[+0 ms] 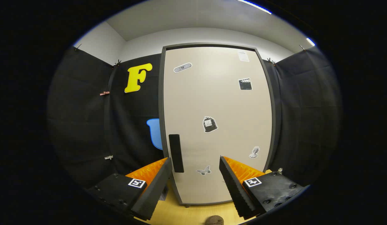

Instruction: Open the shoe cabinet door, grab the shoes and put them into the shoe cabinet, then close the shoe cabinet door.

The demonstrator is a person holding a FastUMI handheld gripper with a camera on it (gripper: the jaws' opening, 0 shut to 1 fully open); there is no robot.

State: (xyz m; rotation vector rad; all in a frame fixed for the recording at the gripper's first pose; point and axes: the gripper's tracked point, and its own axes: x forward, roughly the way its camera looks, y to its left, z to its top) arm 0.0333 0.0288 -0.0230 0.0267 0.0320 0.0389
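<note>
The shoe cabinet (217,103) stands upright just beyond my fingers, a tall beige box with a dark frame. Its door is closed and carries several small stickers. A dark vertical handle (176,153) sits low on the door's left side, close to my left fingertip. My gripper (196,163) is open, its fingers spread wide with nothing between them, pointed at the lower part of the door. A brownish rounded object (214,220) lies on the wooden surface below and between my fingers; I cannot tell whether it is a shoe.
The cabinet rests on a light wooden surface (193,211). Black cloth walls (87,118) close in on both sides and behind the cabinet. White room walls and ceiling rise above the cloth.
</note>
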